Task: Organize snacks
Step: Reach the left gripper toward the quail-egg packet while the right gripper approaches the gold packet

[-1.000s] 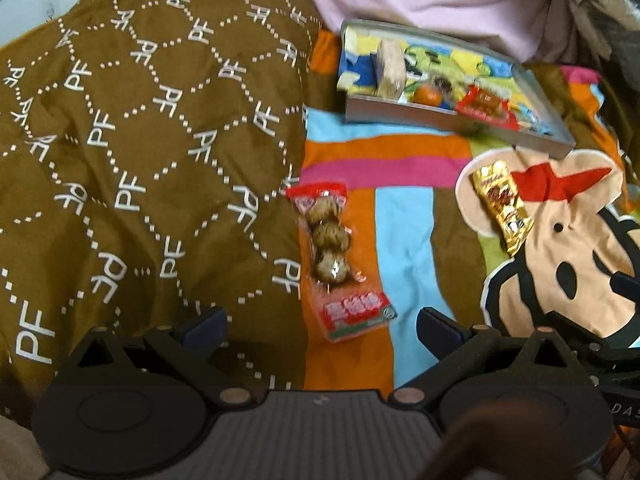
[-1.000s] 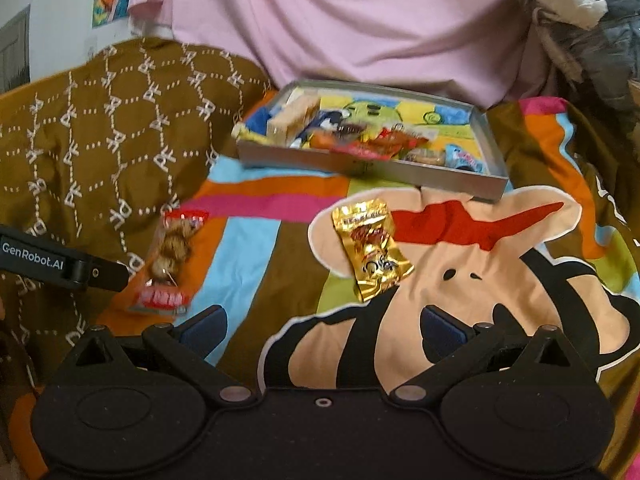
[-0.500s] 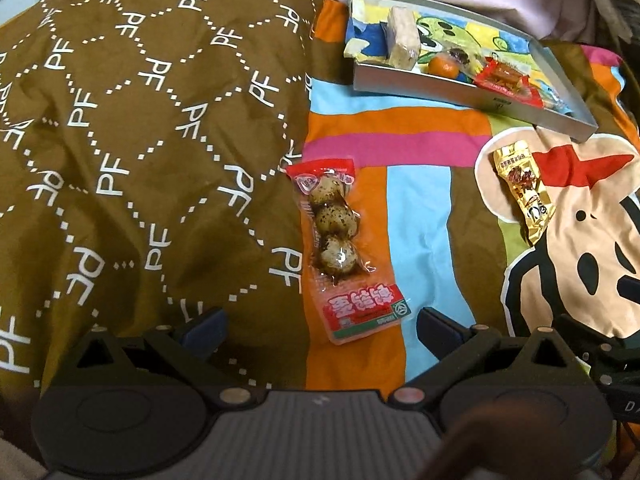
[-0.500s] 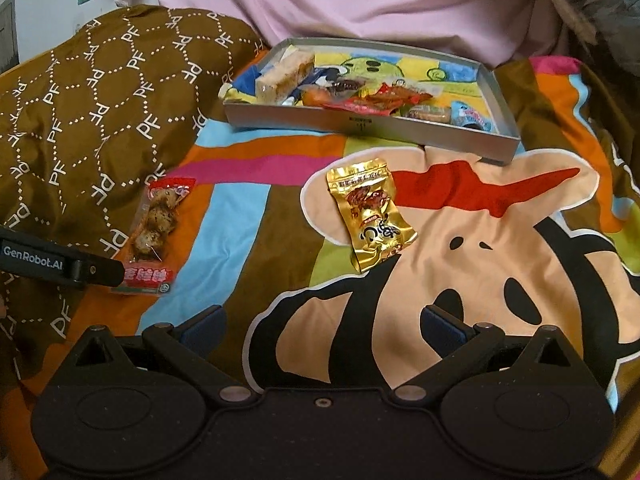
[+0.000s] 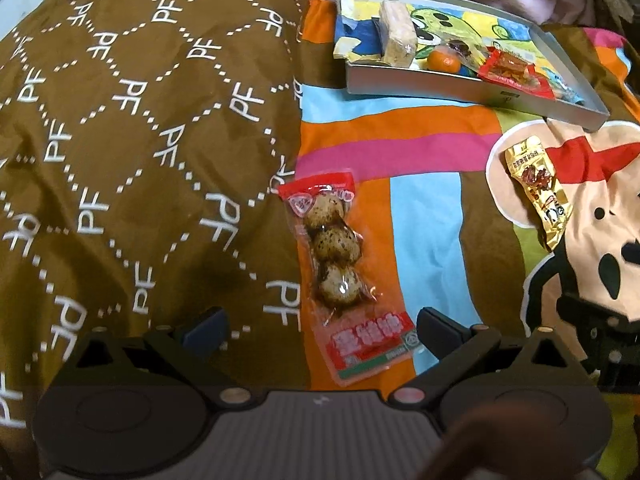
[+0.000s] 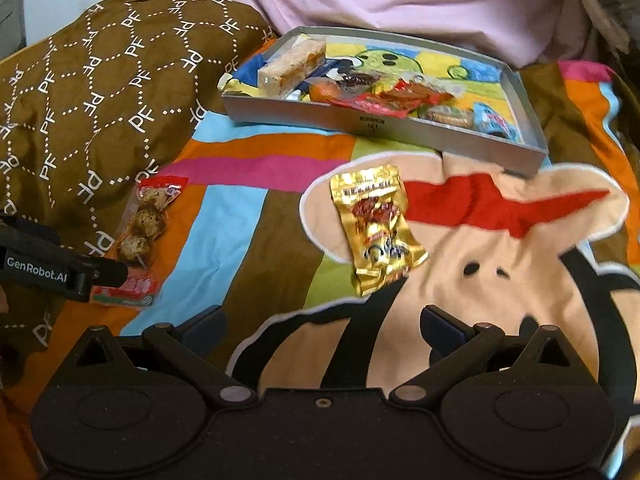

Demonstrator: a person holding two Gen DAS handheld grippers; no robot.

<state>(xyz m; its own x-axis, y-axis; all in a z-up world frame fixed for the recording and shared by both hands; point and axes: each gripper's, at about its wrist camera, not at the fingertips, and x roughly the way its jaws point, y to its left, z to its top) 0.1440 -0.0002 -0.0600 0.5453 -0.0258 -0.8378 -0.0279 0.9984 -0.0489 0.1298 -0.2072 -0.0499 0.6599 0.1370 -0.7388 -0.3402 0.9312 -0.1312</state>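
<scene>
Between the spread left gripper (image 5: pixel 320 330) fingers: egg pack (image 5: pixel 340 272); right gripper (image 6: pixel 322 330) also spread, empty.

Left wrist view: you look forward and down along the fingers, close over the egg pack (image 5: pixel 342 272). Right wrist view: forward, low, near the gold packet (image 6: pixel 376 232). Shared: both snacks and the tray (image 5: pixel 452 88) ahead.

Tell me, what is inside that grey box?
The grey box holds a pale wrapped bar, a red packet, an orange round piece and a blue wrapper. Whatever lies beneath them is covered.
</scene>
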